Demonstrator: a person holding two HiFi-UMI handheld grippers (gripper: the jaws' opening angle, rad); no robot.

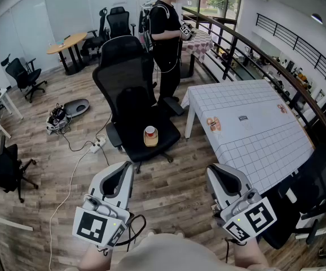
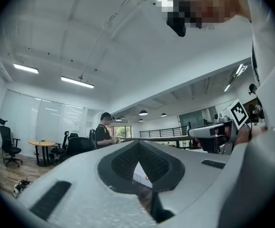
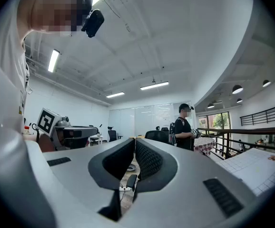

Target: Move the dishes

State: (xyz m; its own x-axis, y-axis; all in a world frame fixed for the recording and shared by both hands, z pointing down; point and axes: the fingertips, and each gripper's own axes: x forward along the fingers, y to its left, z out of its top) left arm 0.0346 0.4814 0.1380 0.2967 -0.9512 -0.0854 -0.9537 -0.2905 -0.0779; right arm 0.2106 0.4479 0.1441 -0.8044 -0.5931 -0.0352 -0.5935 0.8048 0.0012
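Yellowish dishes point(image 1: 150, 135), perhaps a cup on a plate, are sitting on the black chair point(image 1: 166, 133). The left gripper point(image 1: 126, 166) and right gripper point(image 1: 213, 170) are hanging well short, jaws pressed together, empty. Approaching and opening is what I judge is coming next.

Pretty clearly an open-plan office, up on a mezzanine. Black swivel chairs point(image 1: 130, 103) all over the wood floor point(image 1: 44, 168), a round meeting table point(image 1: 67, 43) by the frosted glass walls point(image 1: 67, 7), and a big tabletop point(image 1: 253, 123) under a grid-pattern cloth. A power strip point(image 1: 98, 145) with cables lies on the floor. A dark railing point(image 1: 247, 47) runs along the open edge, and strip lights point(image 2: 77, 82) hang from a white ceiling.
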